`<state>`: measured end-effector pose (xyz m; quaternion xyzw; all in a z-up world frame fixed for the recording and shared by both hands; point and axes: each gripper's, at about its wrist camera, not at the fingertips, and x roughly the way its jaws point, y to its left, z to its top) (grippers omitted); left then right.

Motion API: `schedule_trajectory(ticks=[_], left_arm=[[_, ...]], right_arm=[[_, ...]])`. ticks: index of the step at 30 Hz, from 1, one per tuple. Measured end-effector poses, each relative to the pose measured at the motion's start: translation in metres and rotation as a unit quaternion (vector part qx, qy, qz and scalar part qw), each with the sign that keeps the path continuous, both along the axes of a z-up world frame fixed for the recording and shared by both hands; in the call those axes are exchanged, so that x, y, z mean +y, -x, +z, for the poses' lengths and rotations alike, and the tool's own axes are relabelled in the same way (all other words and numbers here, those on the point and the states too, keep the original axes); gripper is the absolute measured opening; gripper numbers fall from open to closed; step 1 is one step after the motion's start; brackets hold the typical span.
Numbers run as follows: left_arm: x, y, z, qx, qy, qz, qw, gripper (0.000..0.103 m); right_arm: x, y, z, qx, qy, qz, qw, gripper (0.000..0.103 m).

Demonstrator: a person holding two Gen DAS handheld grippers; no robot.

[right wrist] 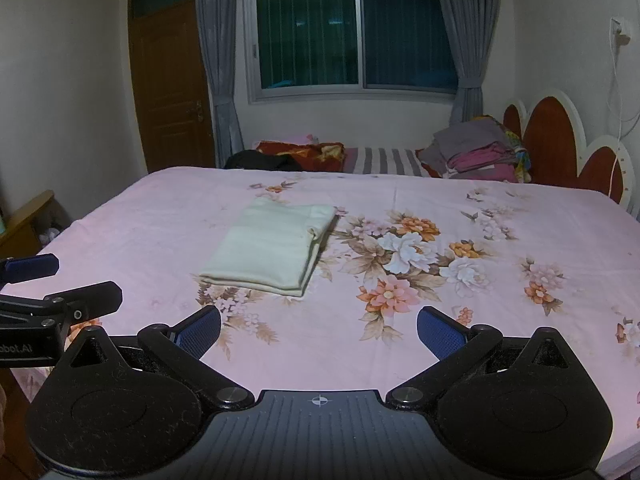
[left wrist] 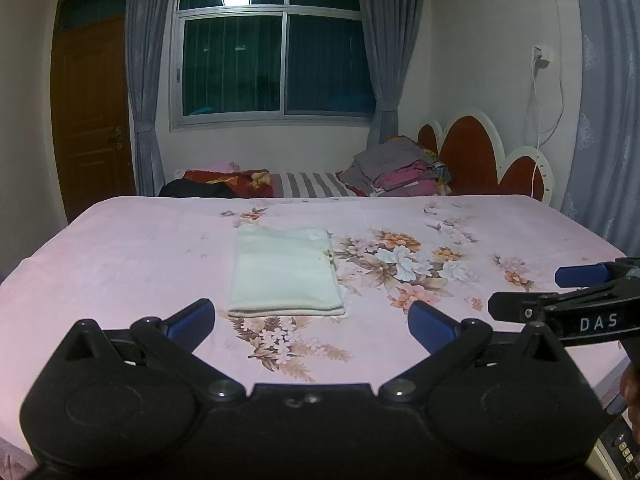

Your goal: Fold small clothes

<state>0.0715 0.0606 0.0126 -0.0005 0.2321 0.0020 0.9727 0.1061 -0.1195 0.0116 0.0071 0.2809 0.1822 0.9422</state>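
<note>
Both tongs, left gripper (left wrist: 312,320) and right gripper (right wrist: 319,328), gape wide, empty, near the folded cream cloth rectangle (left wrist: 285,272); pinch corners squarely.

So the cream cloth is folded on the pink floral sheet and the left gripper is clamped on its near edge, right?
Not quite. The cream cloth does lie folded on the pink floral sheet, but the left gripper is open and short of it, touching nothing, as the left wrist view shows.

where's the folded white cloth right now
The folded white cloth lies flat on the pink floral bedsheet, ahead of the open left tool in its view, left of the big flower print; in the right wrist view it sits left of centre.
</note>
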Motion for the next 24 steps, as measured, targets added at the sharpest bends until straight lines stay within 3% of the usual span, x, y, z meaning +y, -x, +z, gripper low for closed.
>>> schedule_trajectory(ticks=[24], left_arm=[[-0.009,-0.003,-0.003,-0.005,-0.007,-0.006,0.9999,0.102]], right_arm=[[-0.015,0.001,0.002,-0.002,-0.001,0.006,1.0,0.103]])
